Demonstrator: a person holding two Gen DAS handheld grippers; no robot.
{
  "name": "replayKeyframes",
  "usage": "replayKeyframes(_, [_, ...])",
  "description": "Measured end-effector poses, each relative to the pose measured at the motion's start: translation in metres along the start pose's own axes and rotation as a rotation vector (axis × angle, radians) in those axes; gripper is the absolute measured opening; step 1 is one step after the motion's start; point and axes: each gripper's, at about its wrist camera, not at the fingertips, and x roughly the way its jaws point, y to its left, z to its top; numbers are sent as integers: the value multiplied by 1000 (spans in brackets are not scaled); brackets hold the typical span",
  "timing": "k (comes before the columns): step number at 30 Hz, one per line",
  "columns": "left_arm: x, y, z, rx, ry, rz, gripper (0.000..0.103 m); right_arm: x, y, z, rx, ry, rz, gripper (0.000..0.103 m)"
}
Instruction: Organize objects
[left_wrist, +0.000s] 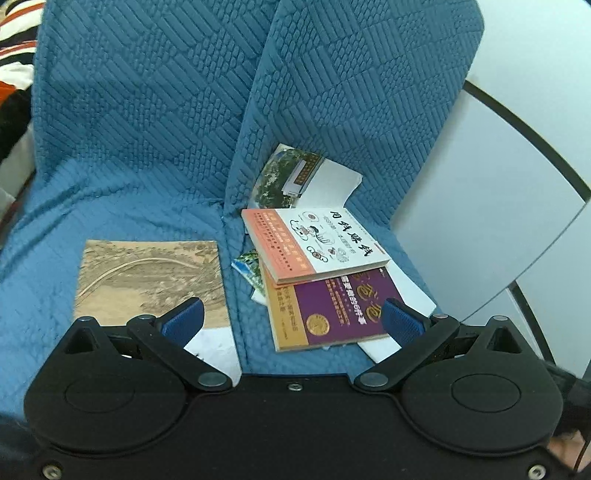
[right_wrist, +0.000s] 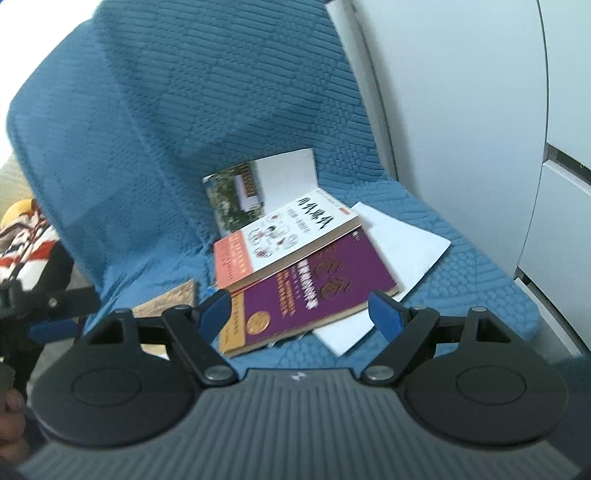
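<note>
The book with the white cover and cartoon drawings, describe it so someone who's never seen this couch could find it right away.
On the blue quilted couch, look at the untidy book pile on the right seat cushion. The white-covered book lies on top of it, overlapping a purple book. Only it has black brush lettering, small cartoons and an orange band along one edge.

Blue quilted sofa cover (left_wrist: 147, 110), purple book (left_wrist: 332, 310)

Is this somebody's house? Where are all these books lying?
Probably a living room at home. The books, like the purple book and the white book, lie on a sofa with a blue quilted cover, beside pale cabinet panels.
</note>
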Motion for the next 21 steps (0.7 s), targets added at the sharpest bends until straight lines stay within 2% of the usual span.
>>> replayKeyframes(6, [48, 3, 17, -67, 83, -26, 101, 38, -34, 23, 169, 36, 31, 83])
replayKeyframes(12, [101, 3, 32, -87, 146, -22, 95, 80, -50, 49, 216, 60, 27, 82])
replayKeyframes(17, [138, 13, 43, -130, 162, -37, 74, 116, -60, 66, 282, 95, 54, 79])
replayKeyframes(19, [153, 18, 47, -155, 176, -40, 69, 130, -64, 71, 304, 108, 60, 78])
replayKeyframes(21, [166, 24, 50, -179, 194, -37, 65, 143, -67, 75, 324, 115, 57, 72])
